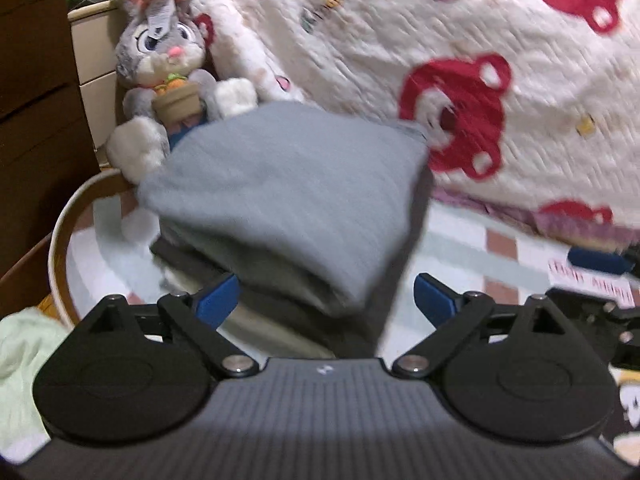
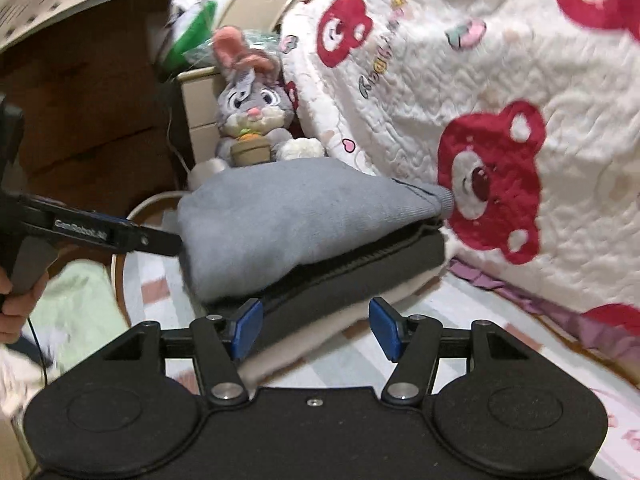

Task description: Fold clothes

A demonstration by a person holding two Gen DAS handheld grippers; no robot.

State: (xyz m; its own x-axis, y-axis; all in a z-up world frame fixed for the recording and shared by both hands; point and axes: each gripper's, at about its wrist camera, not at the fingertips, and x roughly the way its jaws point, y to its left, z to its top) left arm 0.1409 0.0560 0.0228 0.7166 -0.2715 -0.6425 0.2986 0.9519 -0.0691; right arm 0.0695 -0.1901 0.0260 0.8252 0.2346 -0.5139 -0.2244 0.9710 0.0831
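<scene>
Here the left gripper (image 1: 326, 300) is sitting low and level at the near edge of a stack of folded clothes, its blue fingertips (image 1: 218, 300) spread wide with nothing between them. In the right wrist view it is reaching in from the left, its black fingers (image 2: 120, 236) touching the left side of the grey garment (image 2: 304, 216); whether they are pinching cloth there, that view is too side-on to tell. A hand (image 2: 18, 300) is wrapping the grip at the left edge.

The right gripper (image 2: 316, 328) is hovering just before the near side of the stack, its blue pads (image 2: 248, 328) also set wide apart and holding nothing.

The grey garment (image 1: 288, 200) is lying folded on top of the pile, bulging in the middle, with a ribbed cuff poking out toward the right. Under it is lying a dark folded piece (image 2: 360, 276), and beneath that a cream one (image 2: 304, 344). The pile is resting on a checked bedsheet (image 1: 472, 248).

Just behind the stack a grey plush rabbit (image 1: 168, 64) is sitting upright, clutching a toy pot, and touching the pile's far edge. To the right a white quilt with red bears (image 2: 492, 184) is heaping up against the clothes. A pale green cloth (image 2: 84, 312) is lying off to the left, and brown cardboard boxes (image 2: 80, 120) are standing beyond it.
</scene>
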